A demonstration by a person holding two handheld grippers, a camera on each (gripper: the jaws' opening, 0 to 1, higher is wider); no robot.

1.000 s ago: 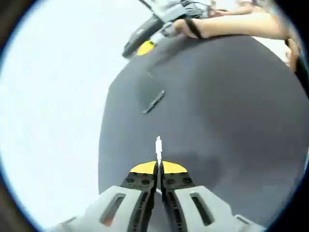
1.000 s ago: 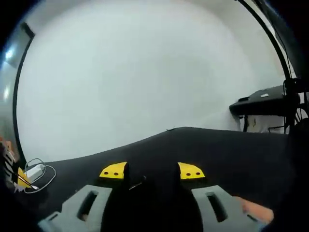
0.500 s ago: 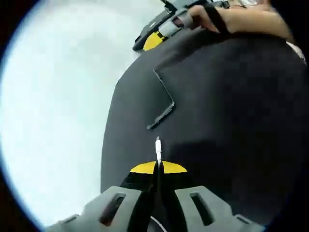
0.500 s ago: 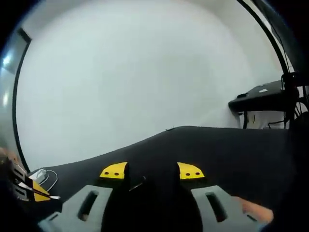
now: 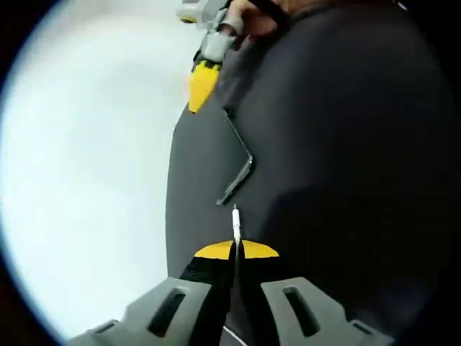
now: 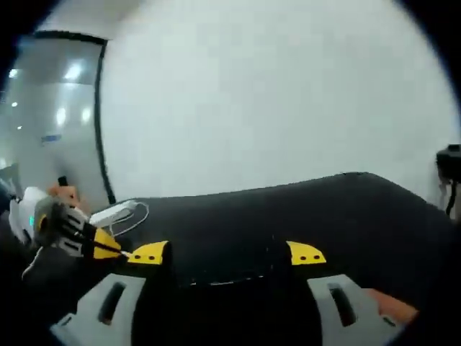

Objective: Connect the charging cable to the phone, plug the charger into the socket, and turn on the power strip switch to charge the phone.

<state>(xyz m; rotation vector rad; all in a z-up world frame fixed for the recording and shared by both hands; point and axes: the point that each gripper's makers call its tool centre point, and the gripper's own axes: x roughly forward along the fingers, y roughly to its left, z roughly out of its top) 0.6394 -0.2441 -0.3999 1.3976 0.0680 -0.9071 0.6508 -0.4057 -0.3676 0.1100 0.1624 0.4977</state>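
Observation:
My left gripper [image 5: 235, 249] is shut on a white cable plug [image 5: 235, 216] that sticks out past its yellow tips. Just beyond the plug lies the dark phone [image 5: 240, 169], its thin end edge facing the plug a small gap away. The right gripper [image 5: 202, 79] reaches the phone's far end from above. In the right gripper view, my right gripper [image 6: 227, 254] stands open, jaws wide apart, with the phone's edge [image 6: 227, 281] as a thin pale line between them. I cannot tell whether they touch it. The left gripper [image 6: 79, 234] comes in from the left.
Everything sits on a black table [image 6: 338, 216] before a white wall. A white charger with its looped cable [image 6: 115, 213] lies on the table at the far left. A hand [image 5: 252, 11] holds the right gripper. Dark equipment [image 6: 450, 162] stands at the far right.
My right gripper's jaws have spread wider, and it has swung closer over the phone's far end. The left gripper, still shut on the plug, has come close beside it.

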